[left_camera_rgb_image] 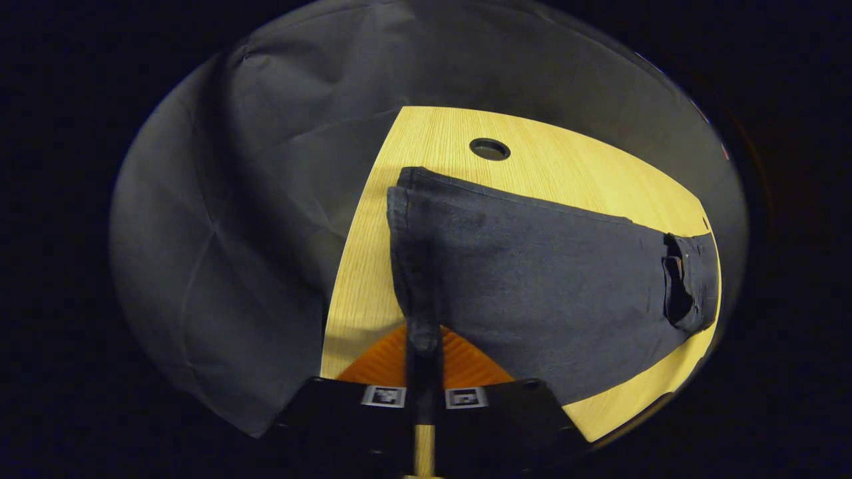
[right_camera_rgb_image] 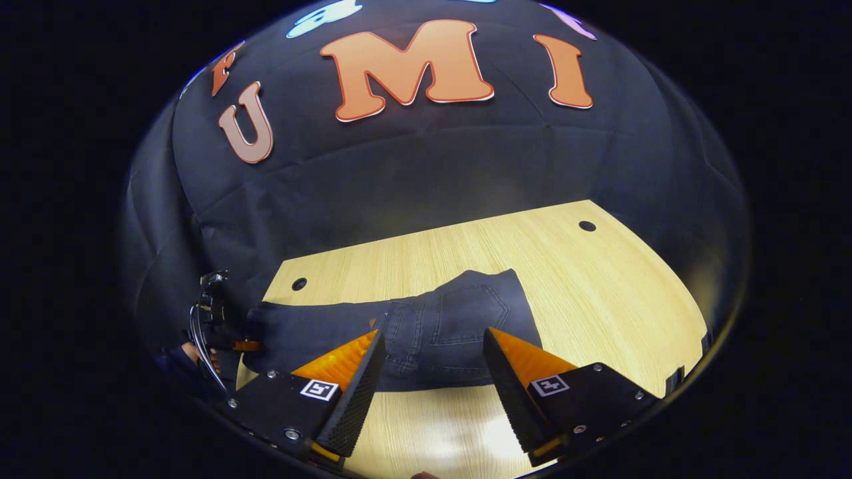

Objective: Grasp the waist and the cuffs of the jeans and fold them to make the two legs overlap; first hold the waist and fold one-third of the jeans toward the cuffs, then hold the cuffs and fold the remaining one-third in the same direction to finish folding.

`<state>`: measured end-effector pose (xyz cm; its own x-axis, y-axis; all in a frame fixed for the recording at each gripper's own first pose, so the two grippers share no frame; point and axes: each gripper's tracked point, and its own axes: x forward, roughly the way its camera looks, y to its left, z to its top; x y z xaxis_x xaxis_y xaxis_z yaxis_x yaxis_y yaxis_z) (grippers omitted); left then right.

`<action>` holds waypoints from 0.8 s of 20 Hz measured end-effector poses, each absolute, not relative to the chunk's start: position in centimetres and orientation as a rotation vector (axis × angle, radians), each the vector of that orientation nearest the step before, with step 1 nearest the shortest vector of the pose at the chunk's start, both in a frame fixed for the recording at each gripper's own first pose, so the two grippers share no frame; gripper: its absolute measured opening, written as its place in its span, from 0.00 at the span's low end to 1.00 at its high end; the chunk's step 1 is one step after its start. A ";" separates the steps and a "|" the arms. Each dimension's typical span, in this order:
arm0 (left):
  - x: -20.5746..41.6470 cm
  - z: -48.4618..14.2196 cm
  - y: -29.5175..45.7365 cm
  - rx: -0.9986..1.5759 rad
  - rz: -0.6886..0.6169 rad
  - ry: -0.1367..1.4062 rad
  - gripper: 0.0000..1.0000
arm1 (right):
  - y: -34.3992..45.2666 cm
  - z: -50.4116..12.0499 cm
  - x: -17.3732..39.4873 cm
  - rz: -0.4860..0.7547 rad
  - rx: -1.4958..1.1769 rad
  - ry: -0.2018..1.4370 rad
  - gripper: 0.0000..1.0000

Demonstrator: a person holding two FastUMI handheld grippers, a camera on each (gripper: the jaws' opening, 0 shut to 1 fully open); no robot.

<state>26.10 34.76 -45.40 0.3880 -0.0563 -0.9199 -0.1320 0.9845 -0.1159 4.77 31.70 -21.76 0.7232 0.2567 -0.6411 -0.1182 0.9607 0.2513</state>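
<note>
Denim jeans (left_camera_rgb_image: pixel 532 293) cuff pinched in left gripper (left_camera_rgb_image: pixel 424 346); right gripper (right_camera_rgb_image: pixel 432 372) gapes above waist.

Jeans (left_camera_rgb_image: pixel 532 279): dark matt denim cloth, slightly rough. Bench (right_camera_rgb_image: pixel 599 286): pale wood-grain top w/ soft sheen (glare near front edge).

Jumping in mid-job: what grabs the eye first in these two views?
The dark jeans lie flat across the light wooden table, legs overlapped. In the left gripper view, the left gripper is pinched shut on the cuff end. In the right gripper view, the right gripper hangs open over the waist end with its back pocket.
</note>
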 end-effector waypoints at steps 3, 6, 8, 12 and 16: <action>26.0 -43.1 34.3 -0.220 0.036 1.111 0.06 | 30.4 -21.5 4.7 0.211 0.176 0.724 0.89; 26.3 -39.5 34.5 -0.236 0.028 1.029 0.06 | 28.9 -21.1 5.5 0.202 0.162 0.699 0.89; 26.7 -36.9 33.6 -0.251 0.024 0.991 0.06 | 28.4 -20.7 6.1 0.215 0.157 0.687 0.90; 26.7 -31.6 31.1 -0.294 0.006 0.924 0.06 | 27.9 -20.1 6.8 0.256 0.147 0.667 0.95; 27.2 -26.4 27.9 -0.338 -0.034 0.851 0.06 | 27.0 -20.0 7.3 0.280 0.150 0.659 0.96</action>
<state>27.18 27.93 -26.44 0.6623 -0.1639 -0.7311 -0.1043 0.9461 -0.3067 7.32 27.00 -19.97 0.7546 0.3033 -0.5819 -0.2086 0.9516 0.2256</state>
